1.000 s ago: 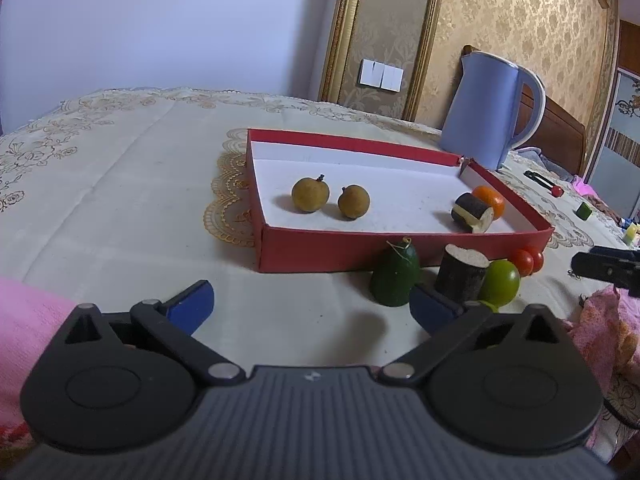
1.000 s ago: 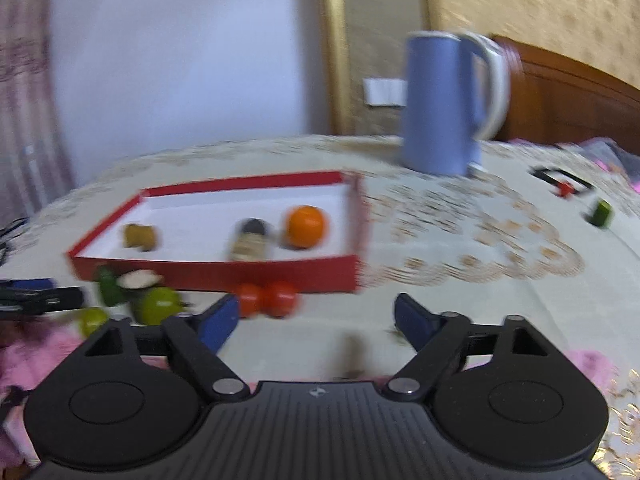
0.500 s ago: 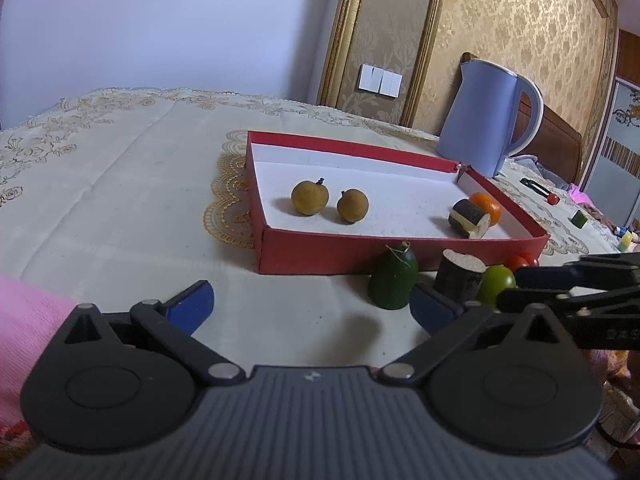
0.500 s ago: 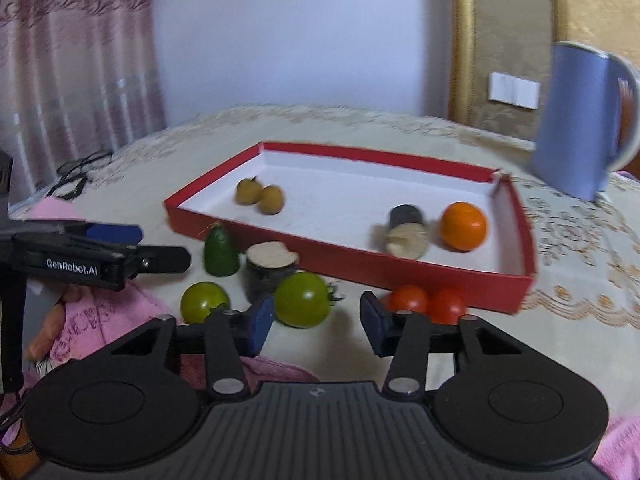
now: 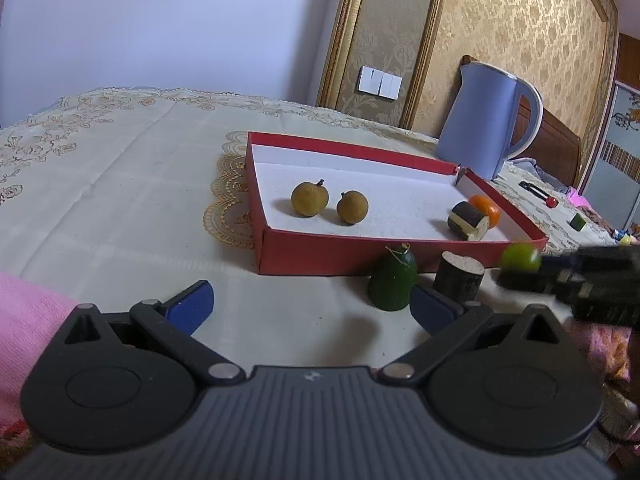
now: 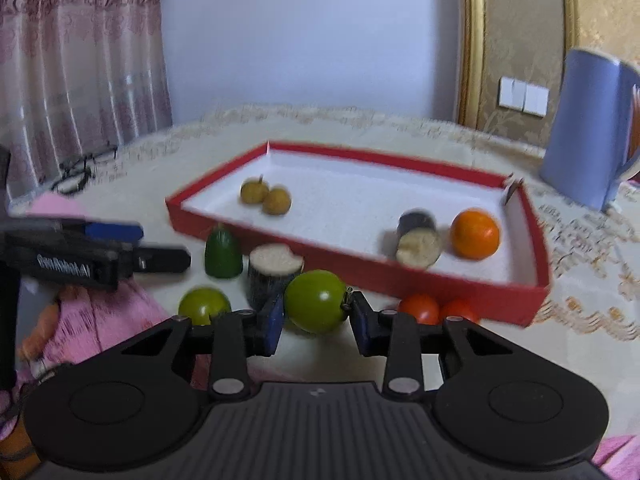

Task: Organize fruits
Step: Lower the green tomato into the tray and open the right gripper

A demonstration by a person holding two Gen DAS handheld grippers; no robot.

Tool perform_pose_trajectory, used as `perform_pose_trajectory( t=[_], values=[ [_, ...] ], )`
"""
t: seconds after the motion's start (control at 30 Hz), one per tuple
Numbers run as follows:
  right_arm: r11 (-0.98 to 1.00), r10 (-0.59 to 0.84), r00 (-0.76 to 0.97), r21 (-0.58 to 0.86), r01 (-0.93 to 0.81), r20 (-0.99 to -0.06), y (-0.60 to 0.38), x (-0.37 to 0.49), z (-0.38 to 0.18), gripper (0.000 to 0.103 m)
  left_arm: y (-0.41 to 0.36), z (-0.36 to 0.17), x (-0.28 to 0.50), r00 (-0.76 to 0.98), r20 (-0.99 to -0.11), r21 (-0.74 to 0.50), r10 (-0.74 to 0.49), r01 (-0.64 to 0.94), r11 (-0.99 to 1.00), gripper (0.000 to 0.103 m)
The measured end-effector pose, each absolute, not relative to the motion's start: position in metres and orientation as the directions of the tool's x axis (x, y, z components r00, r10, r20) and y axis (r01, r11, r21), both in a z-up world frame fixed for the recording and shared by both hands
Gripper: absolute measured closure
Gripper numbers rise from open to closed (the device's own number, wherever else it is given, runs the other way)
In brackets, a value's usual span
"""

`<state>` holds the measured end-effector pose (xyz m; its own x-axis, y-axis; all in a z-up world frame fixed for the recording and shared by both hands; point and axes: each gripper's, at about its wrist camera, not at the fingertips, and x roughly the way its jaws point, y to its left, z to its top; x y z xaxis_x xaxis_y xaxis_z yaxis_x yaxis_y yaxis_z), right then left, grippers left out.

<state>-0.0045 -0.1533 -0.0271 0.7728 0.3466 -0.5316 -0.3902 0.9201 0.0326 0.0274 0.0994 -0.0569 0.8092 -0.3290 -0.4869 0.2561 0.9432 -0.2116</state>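
Observation:
My right gripper (image 6: pixel 316 322) is shut on a green tomato (image 6: pixel 315 300) and holds it just in front of the red tray (image 6: pixel 440 280); it also shows in the left wrist view (image 5: pixel 520 258). The tray (image 5: pixel 340 254) holds two brown longans (image 5: pixel 310 199), a dark cut piece (image 5: pixel 468 221) and an orange (image 6: pixel 475 234). Outside its front wall stand a dark green piece (image 5: pixel 393 280), a cut stump piece (image 5: pixel 459 276), a second green tomato (image 6: pixel 204 305) and two red tomatoes (image 6: pixel 420 308). My left gripper (image 5: pixel 312 306) is open and empty, low over the cloth.
A blue kettle (image 5: pixel 486 120) stands behind the tray's right end. Pink cloth (image 6: pixel 100 320) lies at the near left edge. Glasses (image 6: pixel 80 168) lie at the far left. Small items (image 5: pixel 578 221) are scattered to the far right.
My right gripper has closed on the green tomato and lifted it slightly toward the tray. The left gripper has hardly moved.

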Motion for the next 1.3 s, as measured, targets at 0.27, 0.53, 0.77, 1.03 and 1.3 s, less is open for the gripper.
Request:
perform_pose_trajectory(
  t=[0.27,0.53,0.77,1.03,1.3],
  values=[
    [0.941,0.286,0.825,-0.020,-0.338,-0.487,-0.150,0.036,0.001,0.069,0.100,-0.057,0.028,0.810,-0.482,-0.221,-0.333,0.255,0.941,0.000],
    [0.934,0.268,0.757,-0.031,-0.356,-0.596,-0.125,0.092,-0.021,0.069,0.100,-0.057,0.028,0.810,-0.482,-0.221,-0.333,0.255,0.941,0.000],
    [0.936,0.272,0.726,-0.003,-0.353,-0.631,-0.123,0.102,-0.032,0.068,0.100,-0.056,0.028,0.810,-0.486,-0.214,-0.328,0.254,0.943,0.000],
    [0.940,0.260,0.775,-0.033,-0.340,-0.576,-0.139,0.069,-0.010,0.038,0.097,-0.057,0.027,0.810,-0.490,-0.204,-0.322,0.253,0.946,0.000],
    [0.993,0.068,0.881,-0.055,-0.105,-0.469,-0.215,-0.002,-0.016,0.031,0.097,-0.057,0.027,0.810,-0.494,-0.196,-0.316,0.250,0.948,0.000]
  ],
)
